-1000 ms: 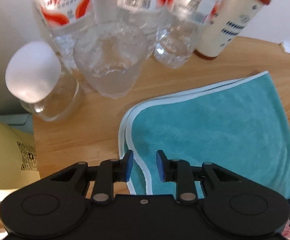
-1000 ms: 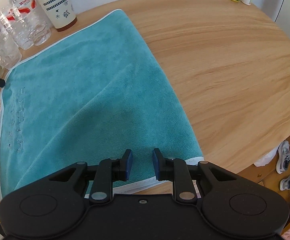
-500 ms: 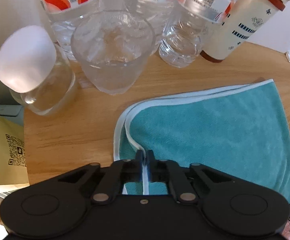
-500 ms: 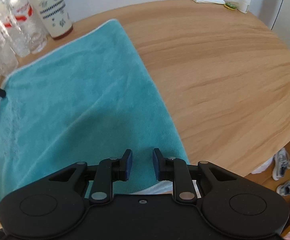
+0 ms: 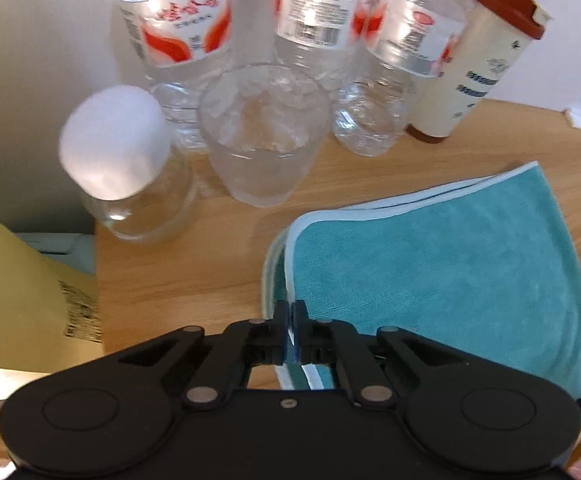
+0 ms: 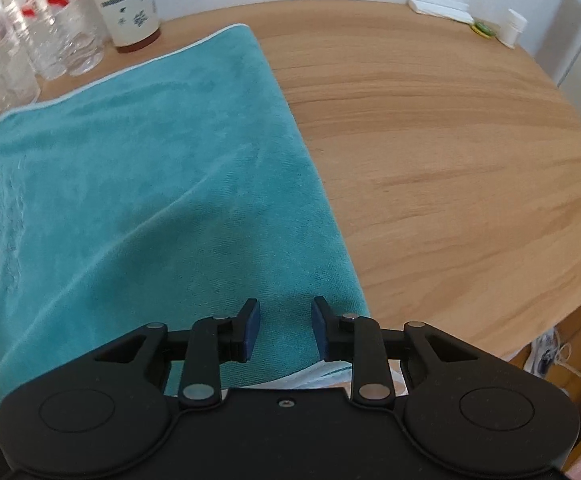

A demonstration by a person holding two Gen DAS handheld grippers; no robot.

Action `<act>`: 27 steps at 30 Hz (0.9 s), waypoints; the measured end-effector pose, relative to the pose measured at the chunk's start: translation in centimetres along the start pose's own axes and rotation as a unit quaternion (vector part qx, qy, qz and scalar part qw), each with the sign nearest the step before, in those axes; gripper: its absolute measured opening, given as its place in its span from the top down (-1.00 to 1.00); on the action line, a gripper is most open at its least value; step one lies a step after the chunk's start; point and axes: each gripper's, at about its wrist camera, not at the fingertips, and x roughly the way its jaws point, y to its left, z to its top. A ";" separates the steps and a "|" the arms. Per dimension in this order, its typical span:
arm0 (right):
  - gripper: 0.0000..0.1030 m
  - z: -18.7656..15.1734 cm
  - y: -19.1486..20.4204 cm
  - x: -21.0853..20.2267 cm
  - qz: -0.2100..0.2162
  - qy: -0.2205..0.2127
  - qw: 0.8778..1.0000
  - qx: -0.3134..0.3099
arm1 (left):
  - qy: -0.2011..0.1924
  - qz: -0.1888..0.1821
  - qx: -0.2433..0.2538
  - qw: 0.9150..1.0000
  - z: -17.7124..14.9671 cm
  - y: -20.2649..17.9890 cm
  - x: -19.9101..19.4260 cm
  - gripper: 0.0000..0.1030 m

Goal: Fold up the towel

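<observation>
Your left gripper point(image 5: 290, 322) is pinching white-piped edge of teal towel point(image 5: 430, 276), fingers closed tight on it; your right gripper point(image 6: 285, 328) is hovering over opposite near corner, fingers spread wide, gripping nothing; towel is lying flat, already doubled into 2 layers, on wooden table point(image 6: 450, 140); soft, light, limp cloth, likely sagging once lifted, so take piping at corners; left view alone is showing stacked edges and glass point(image 5: 264, 140) close beyond; right view alone is showing bare tabletop farther off.
</observation>
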 end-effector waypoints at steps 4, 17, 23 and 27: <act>0.38 -0.1 -0.1 0.1 -0.001 -0.002 1.000 -0.002 | -0.008 0.015 0.022 1.000 -0.3 -0.4 -0.3 0.96; 0.21 0.1 -1.3 -0.3 -0.011 0.010 1.000 -0.017 | 0.006 0.092 0.083 0.992 -2.3 -0.9 2.1 0.94; 0.16 0.8 -1.5 -1.3 -0.025 -0.003 0.999 -0.046 | 0.003 0.082 0.064 0.995 -1.2 0.2 0.9 0.84; 0.16 2.2 -2.7 -2.4 0.006 -0.033 0.999 -0.007 | -0.015 0.083 0.069 0.994 -1.1 0.3 -0.9 0.67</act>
